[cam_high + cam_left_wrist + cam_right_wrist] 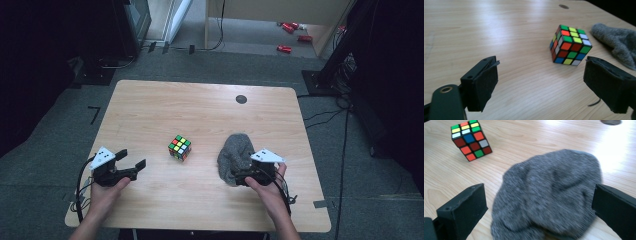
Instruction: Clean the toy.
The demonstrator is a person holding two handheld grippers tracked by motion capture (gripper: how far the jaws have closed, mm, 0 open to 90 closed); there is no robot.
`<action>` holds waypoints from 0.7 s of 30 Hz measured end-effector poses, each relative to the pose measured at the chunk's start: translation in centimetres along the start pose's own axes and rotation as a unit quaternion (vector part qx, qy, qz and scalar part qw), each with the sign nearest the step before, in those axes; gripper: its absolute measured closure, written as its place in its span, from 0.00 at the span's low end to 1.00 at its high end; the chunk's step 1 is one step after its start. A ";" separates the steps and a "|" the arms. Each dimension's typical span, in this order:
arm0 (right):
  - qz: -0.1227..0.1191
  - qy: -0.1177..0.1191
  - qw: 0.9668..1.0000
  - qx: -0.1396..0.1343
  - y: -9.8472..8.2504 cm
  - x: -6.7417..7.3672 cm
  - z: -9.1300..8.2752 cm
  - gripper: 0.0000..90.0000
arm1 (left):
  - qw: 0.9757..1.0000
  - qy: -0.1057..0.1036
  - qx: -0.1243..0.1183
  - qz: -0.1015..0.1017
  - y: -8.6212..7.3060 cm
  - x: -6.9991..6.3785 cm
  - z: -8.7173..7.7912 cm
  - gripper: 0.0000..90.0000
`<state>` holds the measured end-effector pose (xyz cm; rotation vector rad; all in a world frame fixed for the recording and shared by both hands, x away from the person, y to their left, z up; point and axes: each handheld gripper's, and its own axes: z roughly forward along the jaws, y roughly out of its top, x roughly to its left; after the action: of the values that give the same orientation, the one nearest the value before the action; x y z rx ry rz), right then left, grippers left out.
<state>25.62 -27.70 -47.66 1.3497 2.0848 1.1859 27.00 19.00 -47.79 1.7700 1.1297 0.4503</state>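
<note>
A scrambled colour cube [179, 147] stands on the wooden table [200, 105], near its middle. My left gripper [132, 158] hovers at the front left, open, aimed at the cube [570, 45], which lies ahead of its empty jaws [541, 82]. A crumpled grey knit cloth [234, 156] lies right of the cube. My right gripper [247, 175] is at the cloth's near edge. In the right gripper view its jaws stand wide apart on either side of the cloth [549, 192] and the pads are clear of it. The cube [470, 140] is at the upper left there.
A small dark round cap [241, 99] is set into the table near its far right. Beyond the table there are cables [320, 117] on the floor, a black stand [325, 75] at the right and red items [290, 37] by a wooden unit.
</note>
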 end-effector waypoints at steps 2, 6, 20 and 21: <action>0.003 -0.007 1.000 0.001 -0.3 -0.5 -0.8 0.00 | 1.000 0.007 0.006 0.000 -0.3 0.3 -0.3 0.13; 0.001 -0.021 1.000 -0.003 -0.9 -1.5 -2.2 0.00 | 1.000 0.013 0.007 -0.010 -0.7 0.9 -1.2 0.12; 0.028 -0.073 0.997 0.004 -3.7 -5.3 -6.1 0.00 | 0.998 0.059 0.025 -0.026 -2.6 3.0 -3.5 0.12; 0.030 -0.076 0.997 0.005 -3.9 -5.6 -6.4 0.00 | 0.997 0.062 0.027 -0.029 -2.8 3.1 -3.7 0.12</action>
<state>21.62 -36.10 -47.89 1.4681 1.9590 1.0634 24.61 23.86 -48.97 1.7707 1.2862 0.5051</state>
